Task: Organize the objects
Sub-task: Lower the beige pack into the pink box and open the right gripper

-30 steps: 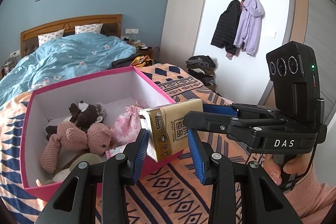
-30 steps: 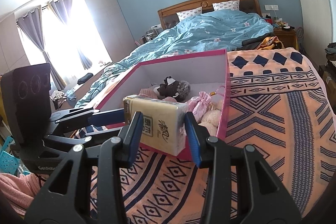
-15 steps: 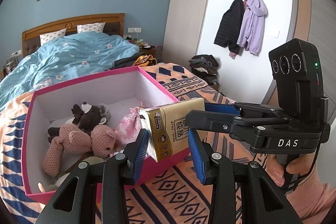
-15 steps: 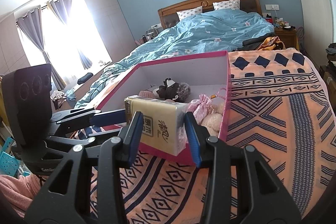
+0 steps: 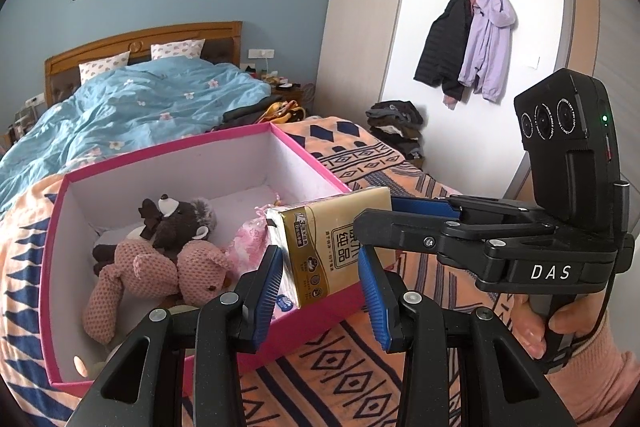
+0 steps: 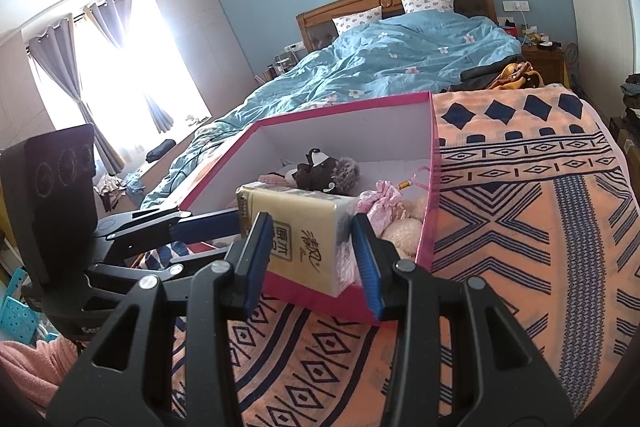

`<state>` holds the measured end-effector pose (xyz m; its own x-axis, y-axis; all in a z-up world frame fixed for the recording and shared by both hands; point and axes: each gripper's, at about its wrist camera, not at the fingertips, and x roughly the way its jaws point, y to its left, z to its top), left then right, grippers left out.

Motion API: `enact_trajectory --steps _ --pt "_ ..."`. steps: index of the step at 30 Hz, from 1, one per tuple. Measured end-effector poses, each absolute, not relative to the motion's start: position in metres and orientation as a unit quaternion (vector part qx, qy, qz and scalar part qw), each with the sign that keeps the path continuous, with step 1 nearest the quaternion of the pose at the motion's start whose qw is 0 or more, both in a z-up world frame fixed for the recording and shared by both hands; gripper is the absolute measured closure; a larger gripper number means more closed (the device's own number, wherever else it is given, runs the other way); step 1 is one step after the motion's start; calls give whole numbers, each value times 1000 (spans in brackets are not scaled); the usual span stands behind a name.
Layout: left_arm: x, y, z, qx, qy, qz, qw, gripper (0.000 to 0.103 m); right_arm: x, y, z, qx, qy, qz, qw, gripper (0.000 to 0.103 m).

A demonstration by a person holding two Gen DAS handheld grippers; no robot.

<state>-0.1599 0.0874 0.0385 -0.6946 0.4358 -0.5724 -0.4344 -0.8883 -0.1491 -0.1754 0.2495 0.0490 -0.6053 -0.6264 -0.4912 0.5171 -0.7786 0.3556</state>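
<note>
Both grippers hold one golden tissue pack (image 5: 335, 242) together, each from one end; the left gripper (image 5: 322, 291) has its blue pads closed on the end with the printed label, and the right gripper (image 6: 310, 259) presses its pads on the opposite end, so the jaws of both stand only as wide as the pack. The pack hangs in the air over the near corner of the pink box (image 5: 180, 147), a little tilted; it does not touch the box floor. The box stands on an orange patterned blanket (image 6: 520, 227) on the bed; inside it lie a pink knitted bear (image 5: 160, 267), a dark brown bear (image 5: 176, 223) on top of it, and a pink pouch (image 6: 380, 201) near the right wall.
</note>
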Motion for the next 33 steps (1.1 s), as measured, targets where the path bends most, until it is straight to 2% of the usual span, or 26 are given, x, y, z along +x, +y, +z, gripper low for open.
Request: enact_trajectory --steps 33 --pt "-193 86 9 -361 -9 908 212 64 -206 234 25 343 -70 -892 285 59"
